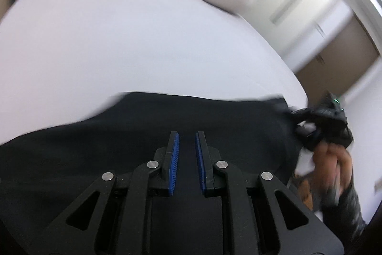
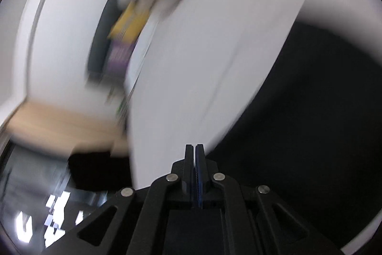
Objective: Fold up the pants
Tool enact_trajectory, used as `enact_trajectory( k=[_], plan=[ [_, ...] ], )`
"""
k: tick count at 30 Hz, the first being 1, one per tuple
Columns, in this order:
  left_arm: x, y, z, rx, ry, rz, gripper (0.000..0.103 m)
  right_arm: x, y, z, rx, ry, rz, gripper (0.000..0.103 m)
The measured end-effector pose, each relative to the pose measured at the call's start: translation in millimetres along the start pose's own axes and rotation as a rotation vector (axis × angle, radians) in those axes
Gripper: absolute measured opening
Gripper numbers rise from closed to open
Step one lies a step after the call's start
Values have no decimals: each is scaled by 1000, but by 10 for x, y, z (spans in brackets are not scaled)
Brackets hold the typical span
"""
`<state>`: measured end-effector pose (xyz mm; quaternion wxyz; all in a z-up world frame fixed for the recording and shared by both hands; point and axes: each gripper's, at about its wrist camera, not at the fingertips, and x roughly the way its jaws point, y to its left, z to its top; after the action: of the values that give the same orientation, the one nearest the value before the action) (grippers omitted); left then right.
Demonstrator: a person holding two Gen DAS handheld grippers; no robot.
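Hovering over black pants (image 1: 148,135) spread on a white bed (image 1: 119,40), the left gripper (image 1: 187,142) keeps its blue pads (image 1: 175,154) a narrow gap apart, dark cloth showing between them, though whether they pinch it cannot be told. At the right edge of that view a person's hand (image 1: 334,159) carries the right gripper (image 2: 195,149). Its own blurred view shows the fingers pressed together with nothing visibly between them, the pants lying dark to the right.
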<state>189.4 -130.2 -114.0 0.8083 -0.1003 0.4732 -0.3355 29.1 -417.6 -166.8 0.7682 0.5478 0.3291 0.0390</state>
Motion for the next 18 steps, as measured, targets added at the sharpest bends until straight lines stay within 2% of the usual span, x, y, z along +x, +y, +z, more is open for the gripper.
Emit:
enact_trajectory(
  k=[1,2,3,4,5,6,8,12,14,18],
  plan=[
    [184,-124,-7,25,42,-26,14,320,-15,-264,10,98,13,6],
    [328,-171,-42,30,72,-40,14,488,-35,-363,25,138,12,6],
    [442,-156,-98,19,97,-38,14,647,-138,-475,49,170,-5,5],
    [523,-78,-182,-6,125,-17,14,694,-255,-528,65,160,-21,0],
    [517,62,-284,-46,127,-28,14,667,-295,-536,81,141,28,0],
    [423,195,-348,-84,97,-66,14,592,-291,-508,81,114,24,0],
    [257,428,-400,-129,68,-63,14,412,-268,-406,47,57,-54,0],
    [-193,1006,-526,-215,7,-52,14,-154,-635,25,110,-96,-94,0],
    [-431,1262,-605,-238,-27,-41,14,-402,-772,148,128,-182,-127,0],
    [-908,1697,-822,-228,-79,-31,14,-783,-1000,286,121,-261,-183,0]
  ],
)
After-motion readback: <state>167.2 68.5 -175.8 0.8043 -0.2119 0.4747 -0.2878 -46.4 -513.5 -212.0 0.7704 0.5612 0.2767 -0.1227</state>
